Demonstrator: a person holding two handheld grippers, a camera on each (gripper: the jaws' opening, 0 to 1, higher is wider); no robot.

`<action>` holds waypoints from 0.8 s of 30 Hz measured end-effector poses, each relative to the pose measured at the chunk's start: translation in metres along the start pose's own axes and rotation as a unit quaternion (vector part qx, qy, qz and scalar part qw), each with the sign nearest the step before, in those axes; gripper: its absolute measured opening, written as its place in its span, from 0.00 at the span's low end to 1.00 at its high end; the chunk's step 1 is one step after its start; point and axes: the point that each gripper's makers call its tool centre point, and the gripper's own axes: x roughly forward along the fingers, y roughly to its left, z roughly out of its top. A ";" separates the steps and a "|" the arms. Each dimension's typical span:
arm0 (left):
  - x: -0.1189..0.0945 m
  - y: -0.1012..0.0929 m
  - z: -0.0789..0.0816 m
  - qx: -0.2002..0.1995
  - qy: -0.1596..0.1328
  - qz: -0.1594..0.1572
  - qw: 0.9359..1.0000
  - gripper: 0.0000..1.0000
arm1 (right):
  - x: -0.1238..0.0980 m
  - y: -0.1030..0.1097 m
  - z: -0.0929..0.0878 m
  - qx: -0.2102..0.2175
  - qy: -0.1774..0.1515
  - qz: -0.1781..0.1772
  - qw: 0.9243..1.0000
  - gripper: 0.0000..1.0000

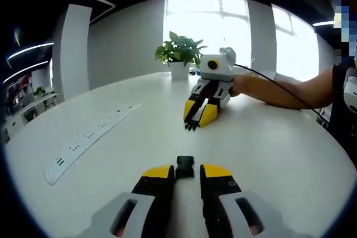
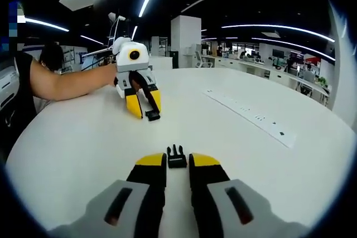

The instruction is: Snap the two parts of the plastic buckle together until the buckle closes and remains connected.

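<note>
— Left gripper (image 1: 186, 172), what is it doing?

— It is reaching out low over the white desk (image 1: 268, 149), with its yellow-tipped jaws standing a little apart. The socket half of the buckle (image 1: 184, 167) is sitting between the tips. Whether the jaws are pinching it or only flanking it, I cannot tell.

— And the right gripper (image 2: 177, 160)?

— Much the same. Its jaws are standing slightly apart, and the pronged half of the buckle (image 2: 176, 156) is lying between the tips, prongs pointing away toward the far side. Again, I cannot tell whether the jaws are pressing on it.

— Are the two halves touching?

— No, they are lying well apart on the desk, each in front of its own gripper. In the left gripper view, the right gripper (image 1: 196, 120) is facing in from the far side, a hand (image 1: 240, 85) gripping it, with the pronged piece (image 1: 192, 125) showing at its tips. In the right gripper view, the left gripper (image 2: 146, 110) is facing in from the far left, with the socket piece (image 2: 152, 115) at its tips.

— What else is sitting around them?

— A long white power strip (image 1: 92, 135) is lying on the left of the desk in the left gripper view, and on the right (image 2: 251, 116) in the right gripper view. A potted plant (image 1: 179, 54) is standing at the far edge, before a bright window (image 1: 206, 26).
</note>
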 end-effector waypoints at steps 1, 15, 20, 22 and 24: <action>0.000 0.000 0.000 0.000 0.000 0.001 1.000 0.19 | 0.000 0.000 0.000 0.000 0.000 -0.001 1.000 0.17; 0.000 0.001 0.000 0.001 -0.002 0.009 1.000 0.13 | -0.003 0.001 -0.002 -0.002 -0.003 -0.003 1.000 0.15; -0.001 0.001 -0.001 0.001 -0.003 0.011 1.000 0.13 | -0.004 0.002 -0.002 -0.003 -0.004 -0.004 1.000 0.15; -0.001 0.001 -0.001 0.000 -0.003 0.011 1.000 0.13 | -0.004 0.001 -0.002 -0.003 -0.005 -0.006 1.000 0.15; -0.001 0.001 -0.001 -0.001 -0.004 0.011 1.000 0.13 | -0.004 0.001 -0.002 -0.001 -0.004 -0.006 1.000 0.15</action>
